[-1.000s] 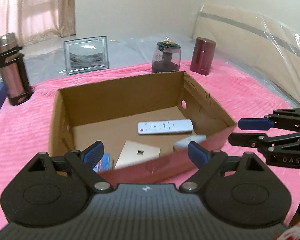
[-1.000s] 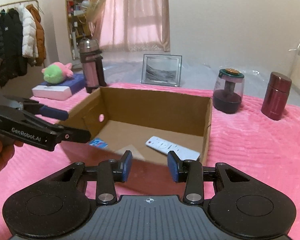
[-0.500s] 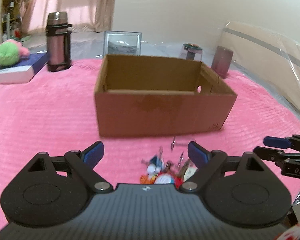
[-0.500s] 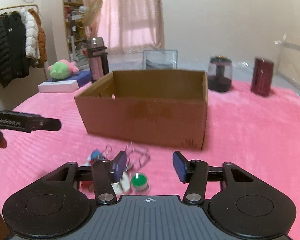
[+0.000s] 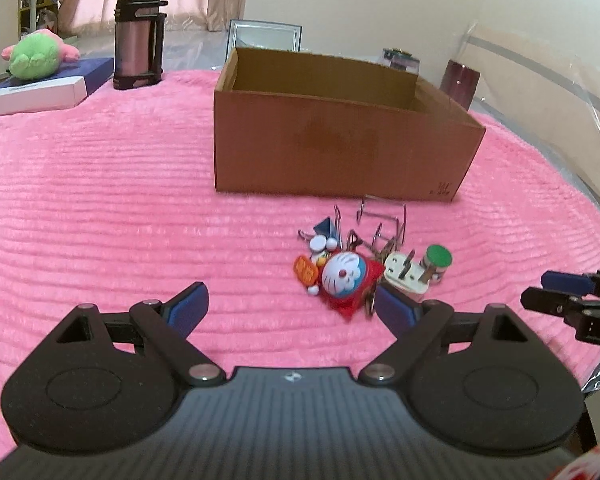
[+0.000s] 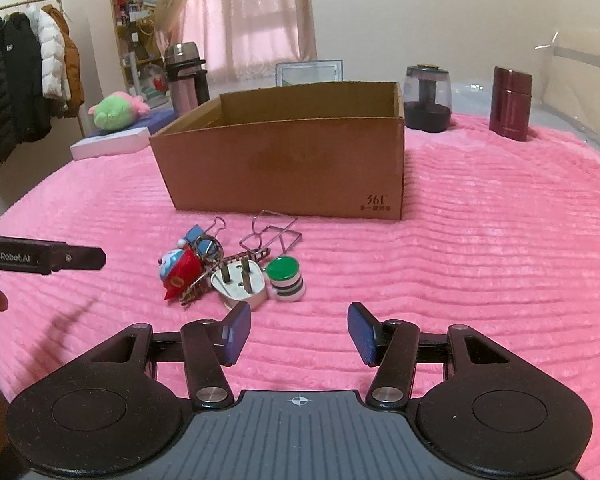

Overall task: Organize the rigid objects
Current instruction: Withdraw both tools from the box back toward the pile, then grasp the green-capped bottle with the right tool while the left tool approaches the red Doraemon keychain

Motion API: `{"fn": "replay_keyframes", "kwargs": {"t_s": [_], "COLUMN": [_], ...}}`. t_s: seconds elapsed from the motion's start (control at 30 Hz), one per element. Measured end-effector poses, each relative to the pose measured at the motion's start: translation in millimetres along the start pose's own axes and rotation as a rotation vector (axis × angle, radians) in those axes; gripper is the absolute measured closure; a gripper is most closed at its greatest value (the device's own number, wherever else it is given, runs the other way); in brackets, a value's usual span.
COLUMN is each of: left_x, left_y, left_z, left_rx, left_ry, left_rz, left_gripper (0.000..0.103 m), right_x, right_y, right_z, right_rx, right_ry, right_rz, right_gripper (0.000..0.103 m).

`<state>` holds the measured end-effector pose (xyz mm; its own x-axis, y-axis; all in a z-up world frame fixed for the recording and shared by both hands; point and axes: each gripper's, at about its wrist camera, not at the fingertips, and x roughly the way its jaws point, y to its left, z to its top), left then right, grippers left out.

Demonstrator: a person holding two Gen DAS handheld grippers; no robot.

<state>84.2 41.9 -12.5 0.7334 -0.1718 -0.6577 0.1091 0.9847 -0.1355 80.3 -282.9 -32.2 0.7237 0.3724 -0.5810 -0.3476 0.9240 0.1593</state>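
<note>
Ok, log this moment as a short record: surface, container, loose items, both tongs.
surface: pink blanket
container: open cardboard box, upright, behind the pile
loose items: cartoon figure keychain, white plug, green-topped round piece, binder clips, heaped together on the blanket in front of the box
left tongs: open, empty, short of the pile
right tongs: jaws have just been opening, nothing between them, near the plug
</note>
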Motion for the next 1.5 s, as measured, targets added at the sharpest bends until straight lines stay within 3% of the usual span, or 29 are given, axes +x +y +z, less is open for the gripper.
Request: {"fn": "replay_keyframes", "kwargs": {"t_s": [0.4, 1.03, 1.33, 1.5], "left_x": [21.3, 59.9, 71.6, 75.0], "left_y": [-14.0, -18.4, -17.9, -20.4], "left_z": [-4.2, 3.5, 4.4, 5.7], "left_rx": [0.055, 0.052, 0.037, 0.03], "left_ry": [0.013, 0.022, 0.035, 0.031], "left_rz": [0.013, 0.0, -0.008, -0.018], "left_gripper": [0.016, 0.016, 0.018, 0.018], "right_x": [33.1, 102.0, 119.9, 124.8], "right_y": [2.9, 0.3, 2.1, 4.8], "right_z": [-1.5, 9.5, 14.0, 13.7], "right_rx": [-0.068, -0.149, -0.175, -0.179], "right_ry": [0.036, 0.067, 0.072, 0.083], "right_rz": [0.008, 0.031, 0.031, 0.041], "right_gripper": [0.052, 0.053, 0.063, 0.076]}}
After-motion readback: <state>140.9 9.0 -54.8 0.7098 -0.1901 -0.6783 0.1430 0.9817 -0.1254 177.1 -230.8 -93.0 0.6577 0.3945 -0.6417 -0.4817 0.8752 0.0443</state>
